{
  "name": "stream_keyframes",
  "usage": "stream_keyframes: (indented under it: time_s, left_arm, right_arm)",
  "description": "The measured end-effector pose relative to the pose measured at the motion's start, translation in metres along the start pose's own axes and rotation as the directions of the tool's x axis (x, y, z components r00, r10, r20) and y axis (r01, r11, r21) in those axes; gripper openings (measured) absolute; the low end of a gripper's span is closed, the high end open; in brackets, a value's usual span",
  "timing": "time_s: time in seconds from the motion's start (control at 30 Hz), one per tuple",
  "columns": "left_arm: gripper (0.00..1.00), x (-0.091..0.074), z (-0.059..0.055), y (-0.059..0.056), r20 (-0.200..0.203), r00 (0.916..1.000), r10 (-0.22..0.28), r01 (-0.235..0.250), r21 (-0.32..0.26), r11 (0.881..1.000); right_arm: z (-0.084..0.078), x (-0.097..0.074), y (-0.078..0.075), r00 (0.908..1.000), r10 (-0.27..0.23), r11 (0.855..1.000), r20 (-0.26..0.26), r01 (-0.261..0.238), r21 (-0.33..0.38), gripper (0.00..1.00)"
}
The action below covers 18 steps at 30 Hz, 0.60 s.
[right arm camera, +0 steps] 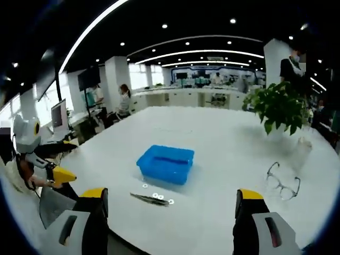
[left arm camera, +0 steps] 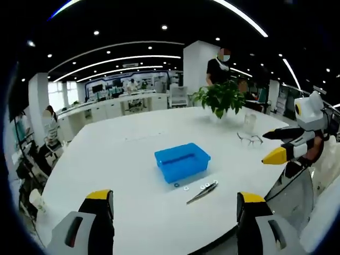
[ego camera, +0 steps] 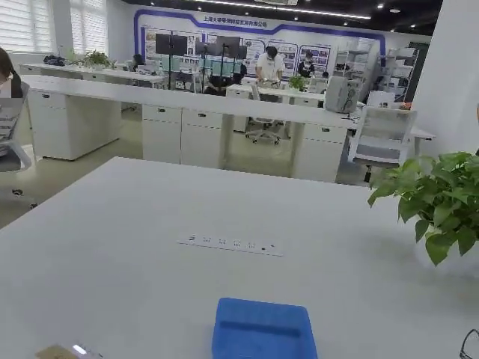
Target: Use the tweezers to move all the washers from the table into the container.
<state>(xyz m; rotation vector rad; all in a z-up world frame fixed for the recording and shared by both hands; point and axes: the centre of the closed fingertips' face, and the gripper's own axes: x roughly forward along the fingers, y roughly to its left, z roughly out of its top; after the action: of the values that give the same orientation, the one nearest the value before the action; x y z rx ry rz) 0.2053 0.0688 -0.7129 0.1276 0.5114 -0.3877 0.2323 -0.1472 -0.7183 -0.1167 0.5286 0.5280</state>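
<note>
The left gripper is held off the near edge of the white bench, its jaws spread wide with nothing between them. On the bench ahead sits the blue container, and just in front of it, apart from its wall, a few washers lie beside the tweezers. The right gripper is likewise wide open and empty, with a pair of glasses and a potted plant farther right.

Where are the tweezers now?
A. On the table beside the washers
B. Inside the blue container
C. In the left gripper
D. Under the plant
A: the tweezers lie flat on the table beside the washers, outside the blue container.
</note>
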Motion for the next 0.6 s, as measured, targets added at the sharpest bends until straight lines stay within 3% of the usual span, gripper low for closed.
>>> stream_keyframes:
  time_s: [0.6]
  left_arm:
    - [0.99, -0.0037, 0.0056, 0.0076, 0.046, 0.9985, 0.028, -0.026, -0.044, 0.999]
  right_arm:
    - [0.004, -0.001, -0.0026, 0.9999, -0.009, 1.0, 0.008, 0.009, -0.009, 0.99]
